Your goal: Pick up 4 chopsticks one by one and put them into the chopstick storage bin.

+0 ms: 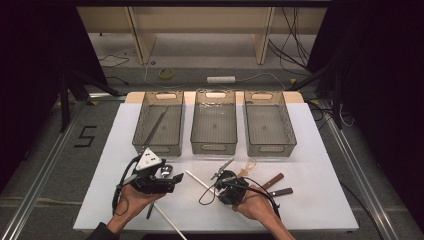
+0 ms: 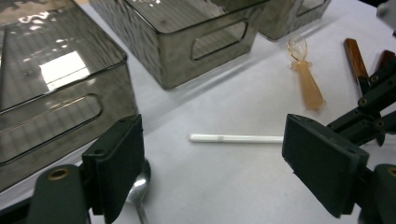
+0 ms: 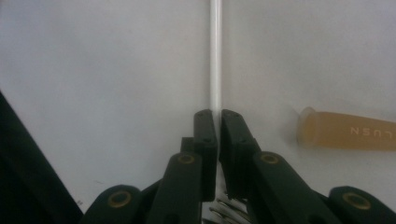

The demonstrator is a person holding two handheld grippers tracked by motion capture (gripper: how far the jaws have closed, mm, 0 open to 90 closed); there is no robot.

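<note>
Right gripper view: the right gripper (image 3: pixel 215 116) has its fingers clamped on a thin white stick (image 3: pixel 215 56) lying on the bench (image 3: pixel 93 70). The left gripper (image 2: pixel 215 154), fingers apart, hovers nearby. The pick-up is under way; lifting toward a far bin (image 1: pixel 215 125) seems next.
</note>
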